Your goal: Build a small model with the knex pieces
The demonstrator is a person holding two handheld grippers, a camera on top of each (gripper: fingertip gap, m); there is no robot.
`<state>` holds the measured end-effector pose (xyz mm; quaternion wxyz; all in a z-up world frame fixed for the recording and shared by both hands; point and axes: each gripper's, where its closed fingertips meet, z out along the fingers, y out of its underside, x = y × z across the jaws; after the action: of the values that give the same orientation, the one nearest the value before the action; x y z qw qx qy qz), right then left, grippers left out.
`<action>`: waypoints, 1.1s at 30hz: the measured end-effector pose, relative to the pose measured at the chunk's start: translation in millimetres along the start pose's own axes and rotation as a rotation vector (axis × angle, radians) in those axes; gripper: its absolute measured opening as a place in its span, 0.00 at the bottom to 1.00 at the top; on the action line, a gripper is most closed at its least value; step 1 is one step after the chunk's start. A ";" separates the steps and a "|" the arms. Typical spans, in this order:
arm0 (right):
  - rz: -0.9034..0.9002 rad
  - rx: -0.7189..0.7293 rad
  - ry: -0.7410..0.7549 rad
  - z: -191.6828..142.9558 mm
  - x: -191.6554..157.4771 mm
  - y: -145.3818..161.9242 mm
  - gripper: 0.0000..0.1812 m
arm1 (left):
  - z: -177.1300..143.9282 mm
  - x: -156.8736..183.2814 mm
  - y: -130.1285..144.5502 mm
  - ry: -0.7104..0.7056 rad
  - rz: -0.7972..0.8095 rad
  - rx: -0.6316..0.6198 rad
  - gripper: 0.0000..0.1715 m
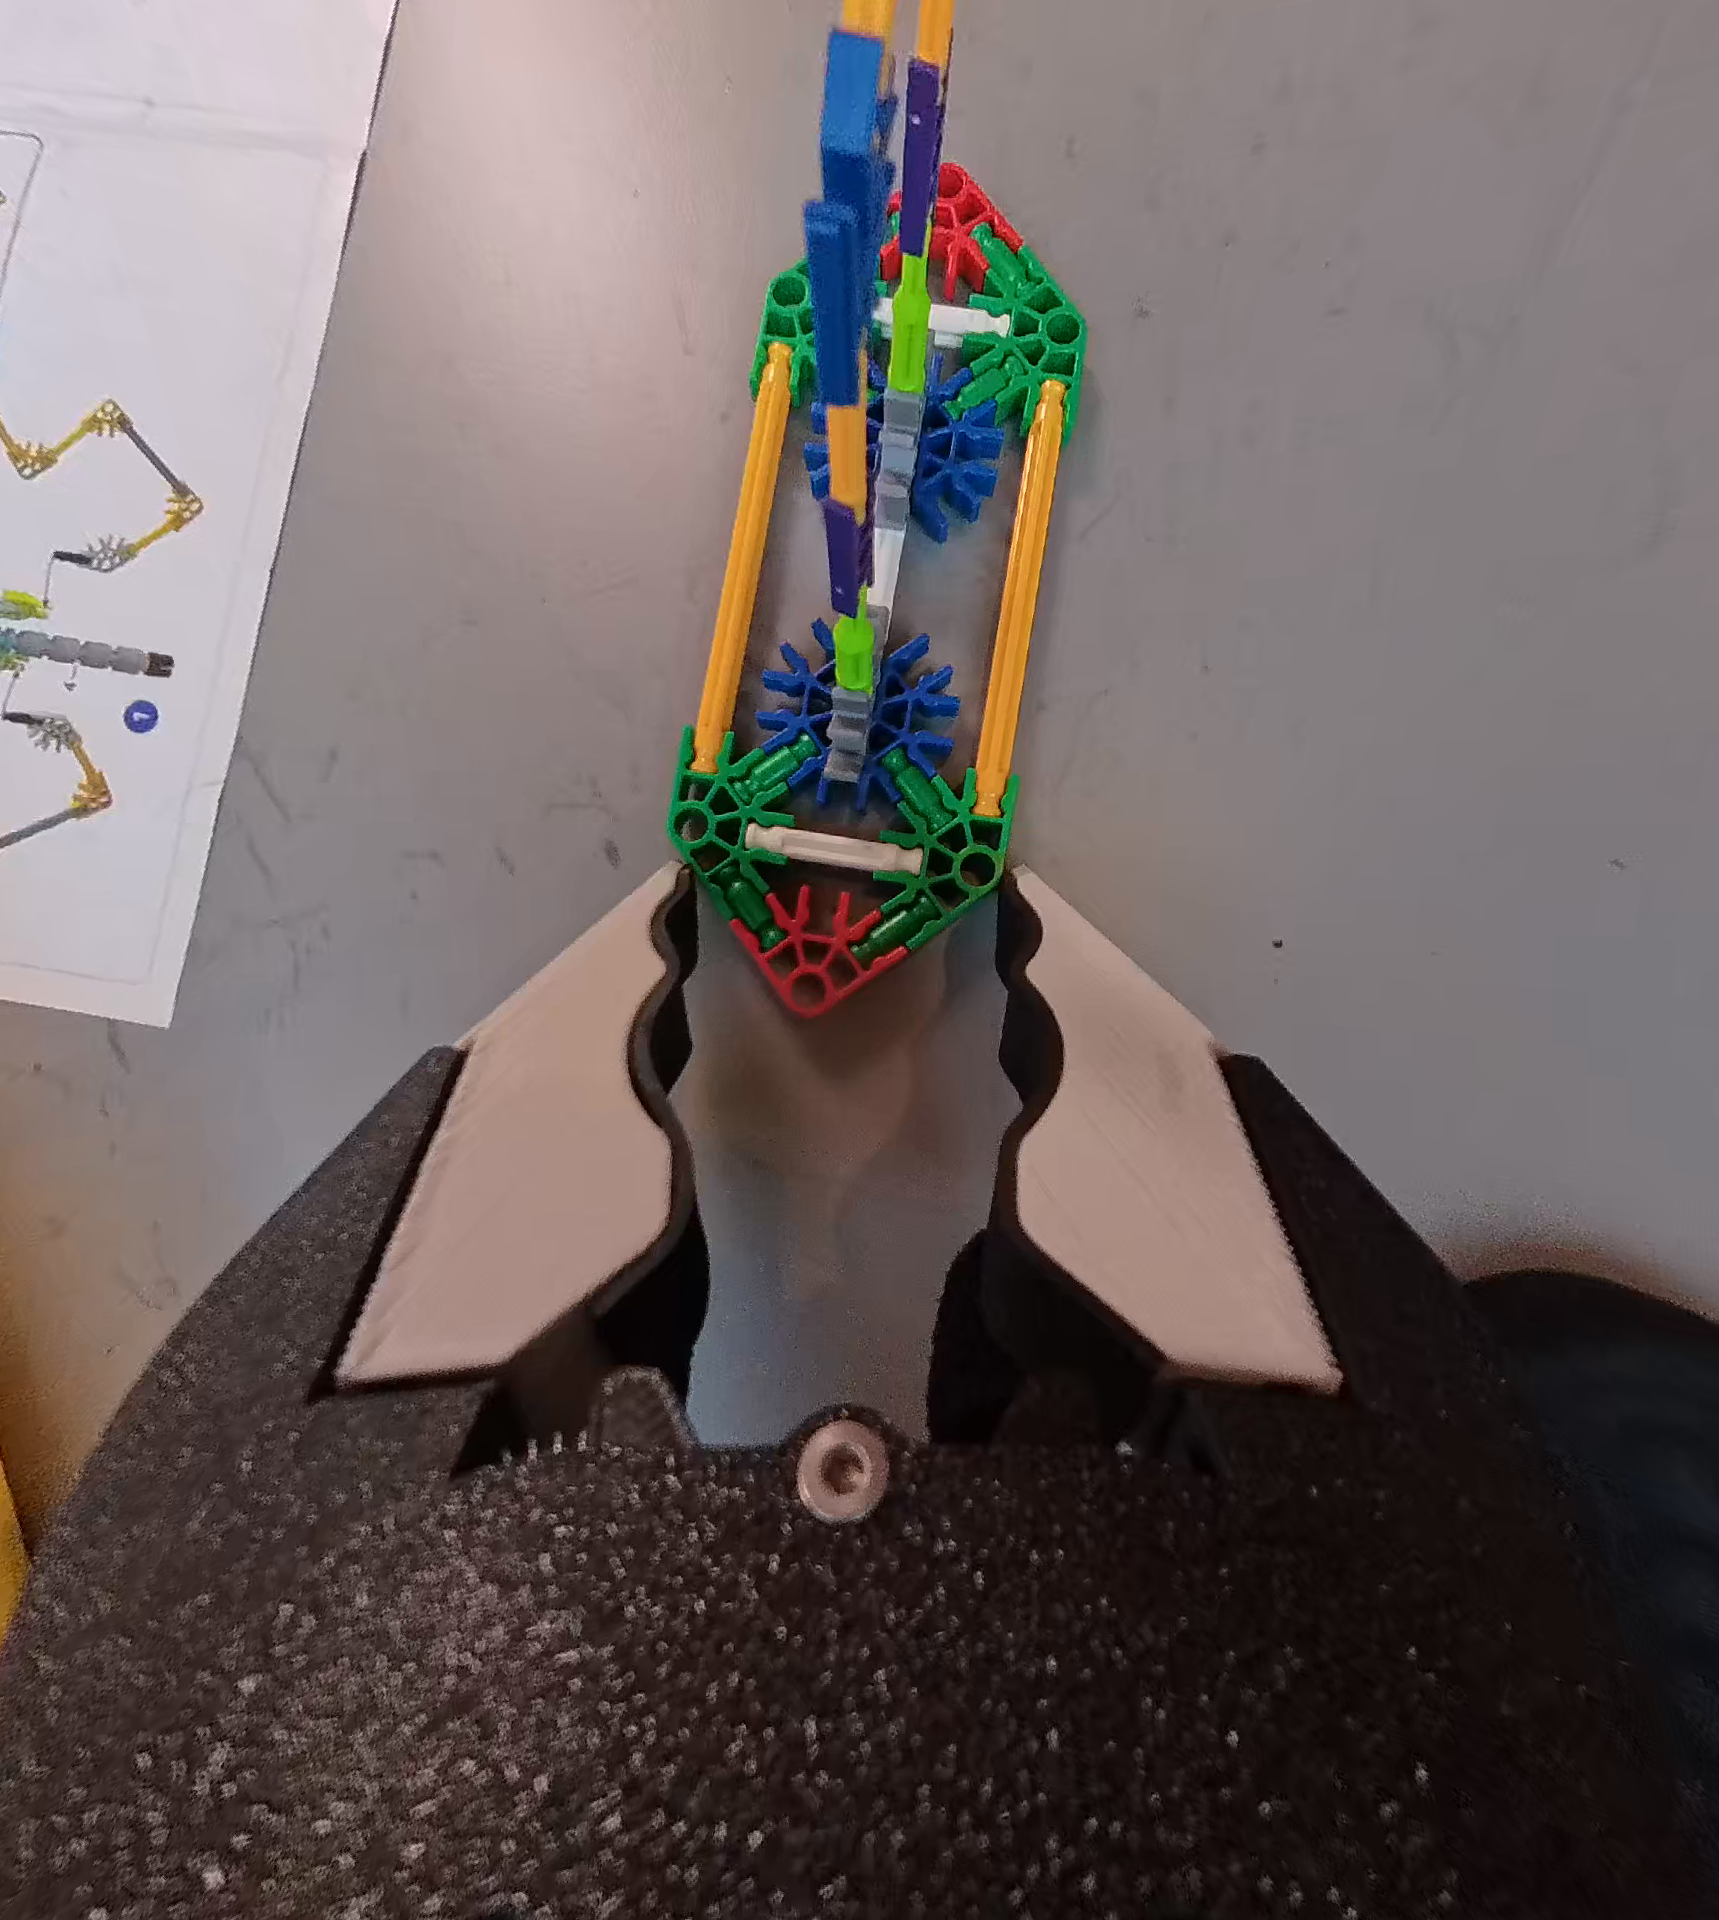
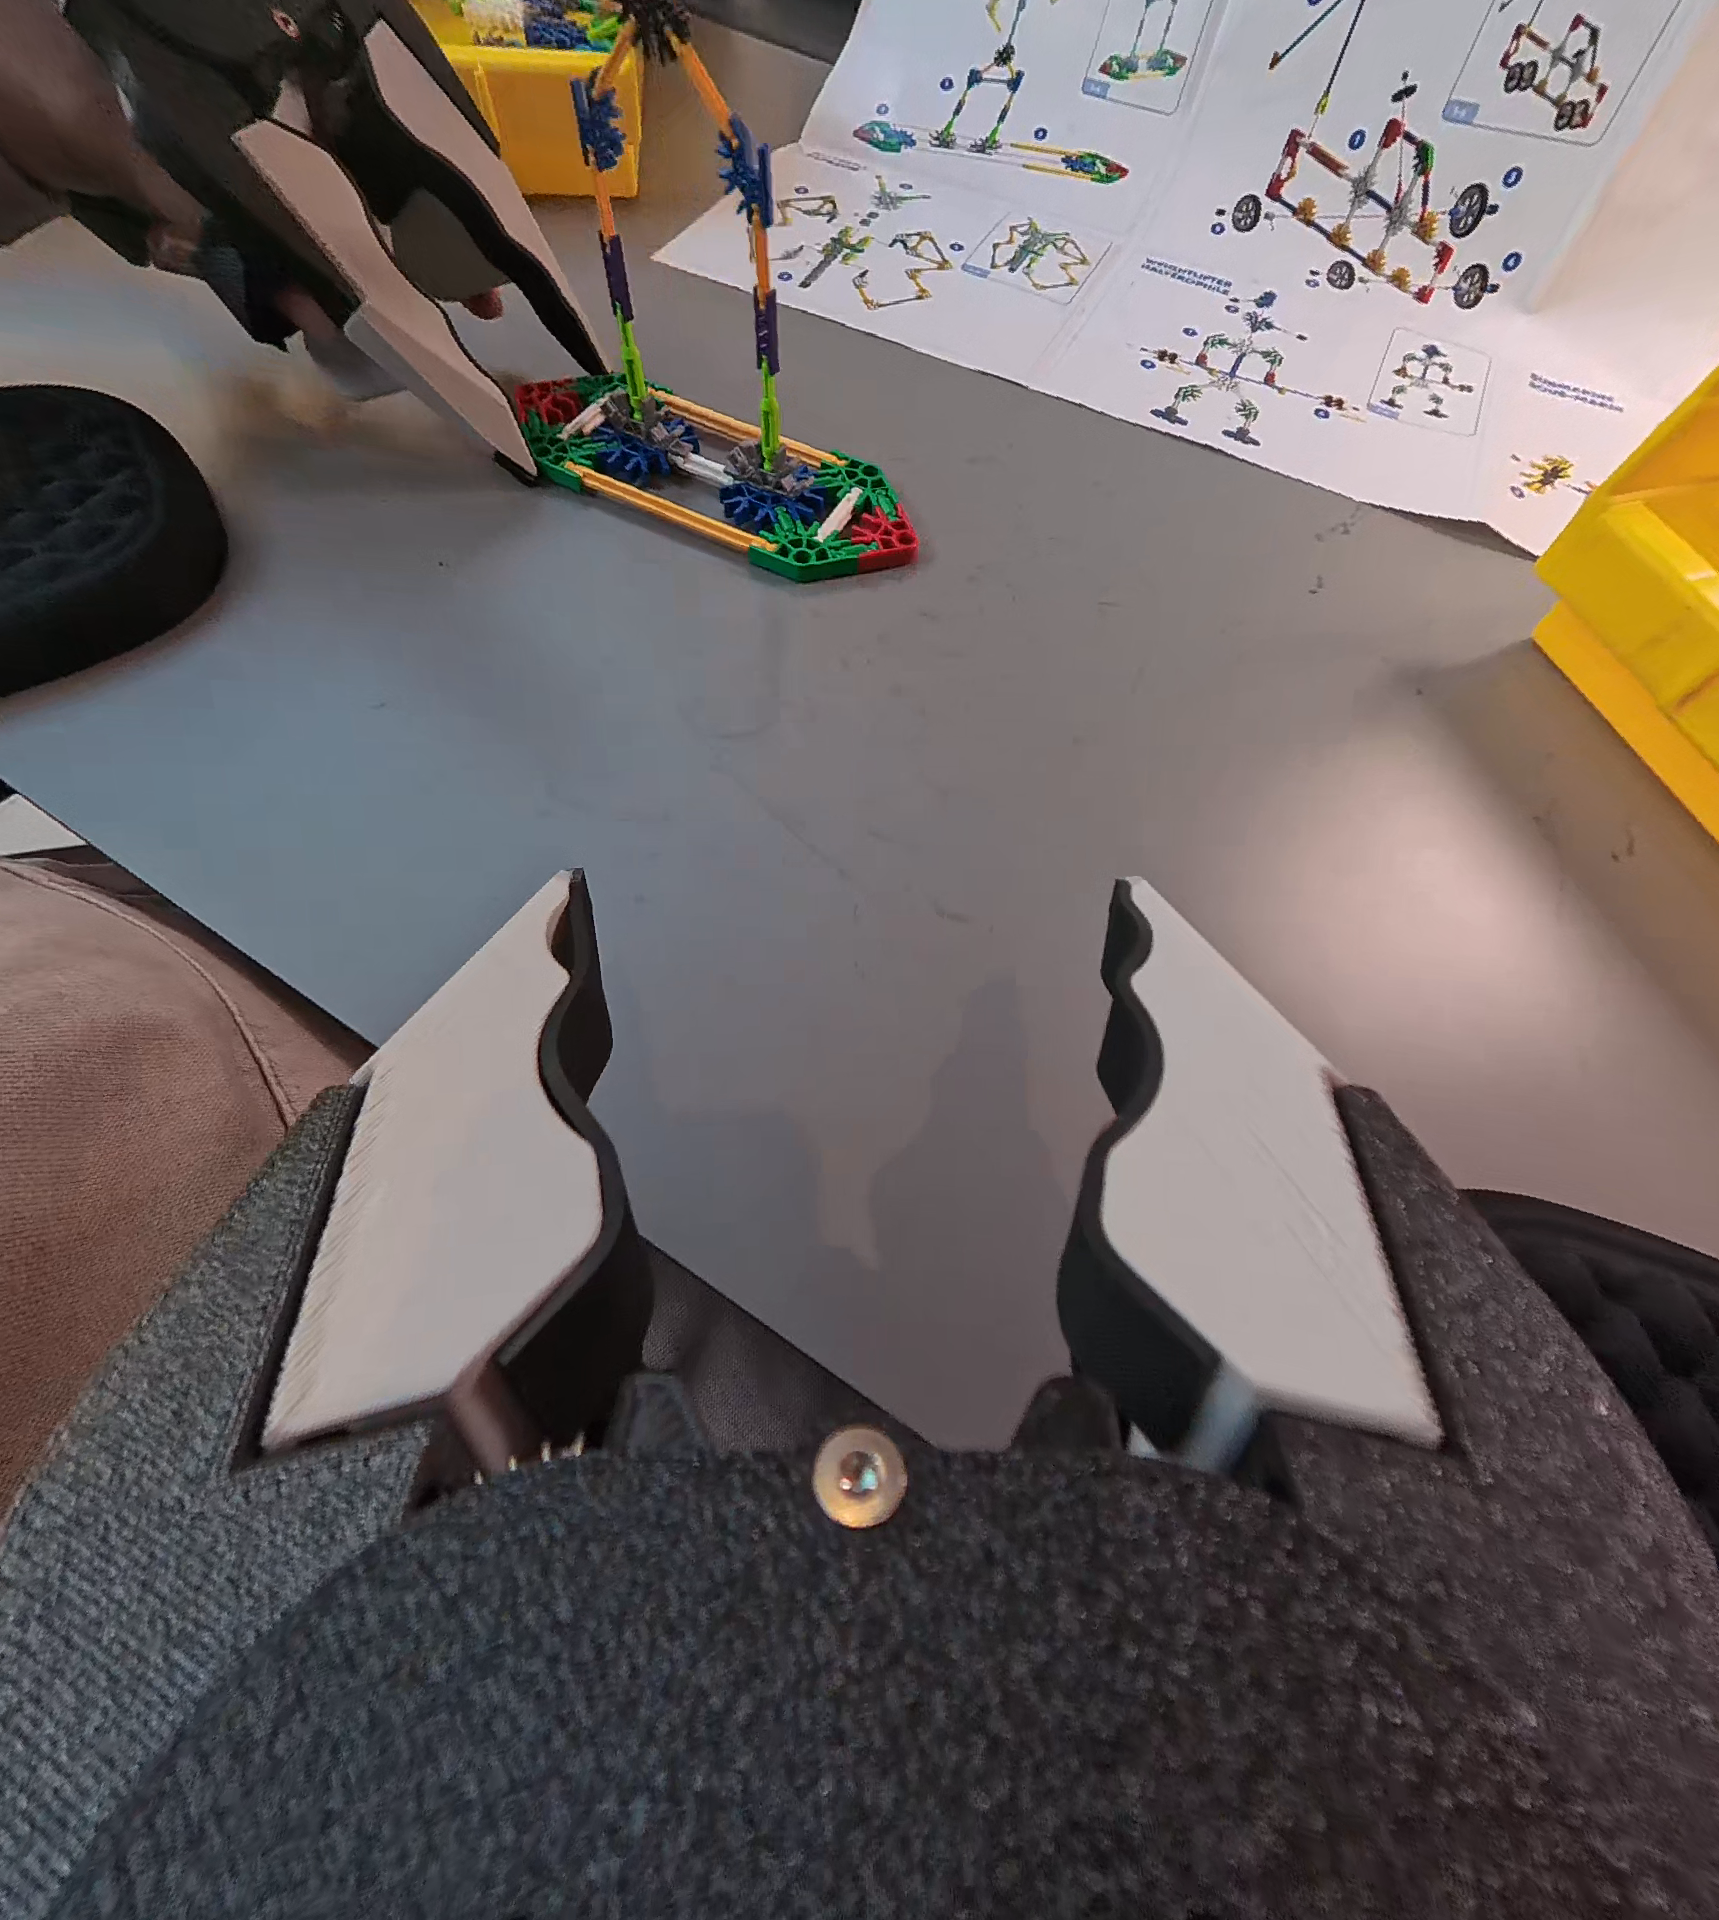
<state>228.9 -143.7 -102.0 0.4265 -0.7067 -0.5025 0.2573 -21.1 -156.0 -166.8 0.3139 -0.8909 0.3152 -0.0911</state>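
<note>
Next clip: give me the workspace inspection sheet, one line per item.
Surface: grey table, scuffed.
Job's things: rod-and-connector model, flat base on table, two uprights rising.
Clutter: instruction sheet; yellow bins.
Grippers: left hand-held gripper open, jaws either side of the model's red end connector; right hand-held gripper open, empty, above bare table.
Cables: nothing seen.
Surroundings: person's brown sleeve; black mesh cushion.
</note>
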 end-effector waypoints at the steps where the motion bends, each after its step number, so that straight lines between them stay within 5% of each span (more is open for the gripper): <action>1: 0.000 0.002 0.005 -1.0 0.2 -0.3 0.53 | 2.9 0.2 -3.8 -0.008 -0.008 -0.008 0.34; 21: 0.018 0.021 0.017 -8.0 7.8 -1.0 0.53 | 53.1 41.2 -81.9 0.070 0.109 0.017 0.34; 33: 0.010 0.033 0.019 -15.4 10.1 -4.5 0.53 | 64.7 50.2 -91.9 0.138 0.158 0.030 0.28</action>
<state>242.6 -139.0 -89.7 0.4418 -0.7043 -0.4907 0.2607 87.9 -99.1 -162.8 0.3110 -0.8501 0.4039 -0.1321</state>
